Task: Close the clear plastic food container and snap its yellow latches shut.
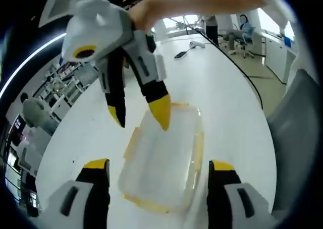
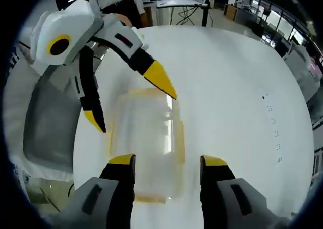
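Two tools, both jaws spread wide and empty, hover over the container (image 1: 161, 161) resting on the white desk (image 1: 222, 88). The left tool (image 1: 157, 167) brackets its near end; the right tool (image 1: 141, 118) points down at the far edge. Lid appears seated. Best practice: press each yellow latch (image 1: 198, 148) squarely down, one at a time, bracing the opposite side.
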Demonstrator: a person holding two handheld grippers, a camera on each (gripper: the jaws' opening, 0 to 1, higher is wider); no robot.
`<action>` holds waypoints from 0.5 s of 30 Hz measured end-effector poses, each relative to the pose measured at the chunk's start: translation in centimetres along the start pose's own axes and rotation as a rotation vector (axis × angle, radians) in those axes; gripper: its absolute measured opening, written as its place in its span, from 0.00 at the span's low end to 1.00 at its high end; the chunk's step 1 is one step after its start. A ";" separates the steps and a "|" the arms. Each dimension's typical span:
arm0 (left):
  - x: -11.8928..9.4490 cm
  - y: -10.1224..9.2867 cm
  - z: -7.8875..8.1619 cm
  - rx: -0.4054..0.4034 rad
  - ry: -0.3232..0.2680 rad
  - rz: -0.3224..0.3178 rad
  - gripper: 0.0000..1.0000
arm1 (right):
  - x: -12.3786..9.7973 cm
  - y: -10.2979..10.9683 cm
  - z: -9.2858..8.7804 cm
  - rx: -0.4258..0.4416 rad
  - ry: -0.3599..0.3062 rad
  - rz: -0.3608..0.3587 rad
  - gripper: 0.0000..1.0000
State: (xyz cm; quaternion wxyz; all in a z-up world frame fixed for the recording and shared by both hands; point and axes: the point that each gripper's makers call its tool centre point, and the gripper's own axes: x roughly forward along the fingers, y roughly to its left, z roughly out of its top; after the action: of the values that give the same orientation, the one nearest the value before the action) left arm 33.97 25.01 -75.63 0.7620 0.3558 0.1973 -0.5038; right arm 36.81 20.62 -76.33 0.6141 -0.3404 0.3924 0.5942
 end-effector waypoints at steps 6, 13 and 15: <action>-0.1 0.3 -1.6 -0.073 0.027 -0.042 0.85 | -0.3 0.2 -1.9 0.017 -0.010 -0.022 0.55; 0.1 -0.1 -3.2 -0.008 0.084 -0.100 0.86 | -0.3 1.1 -3.9 0.041 -0.013 -0.027 0.66; 0.3 -0.2 -3.6 -0.005 0.101 -0.103 0.86 | -0.3 1.6 -4.0 0.057 -0.032 -0.014 0.65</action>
State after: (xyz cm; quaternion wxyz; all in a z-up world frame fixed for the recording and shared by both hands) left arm 34.07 27.47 -78.30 0.7252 0.3683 0.2546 -0.5232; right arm 34.87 17.00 -77.83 0.6338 -0.3161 0.3968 0.5839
